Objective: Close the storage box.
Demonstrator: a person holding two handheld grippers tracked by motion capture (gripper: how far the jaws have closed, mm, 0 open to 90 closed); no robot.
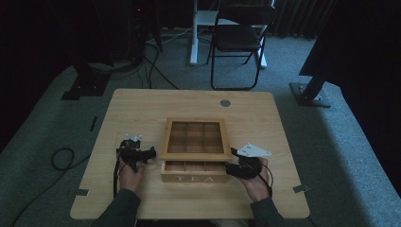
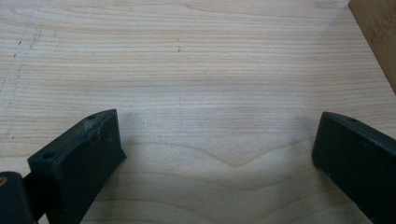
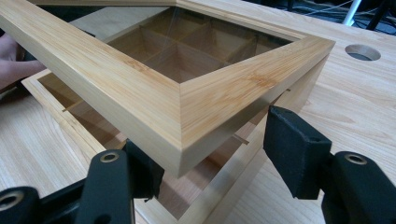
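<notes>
Room: dim light lying over grey carpet [image 1: 340,142]. Wooden table [image 1: 142,109] standing centre, a round hole [image 1: 225,102] showing near its far edge. Black folding chair [image 1: 239,38] sitting beyond. Black cables [image 1: 61,158] trailing across the carpet at left.

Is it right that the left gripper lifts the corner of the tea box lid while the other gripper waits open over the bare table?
No, the sides are swapped. In the right gripper view, the right gripper has the corner of the lid between its jaws, raised off the tea box. In the left gripper view, the left gripper waits open over the bare table.
</notes>
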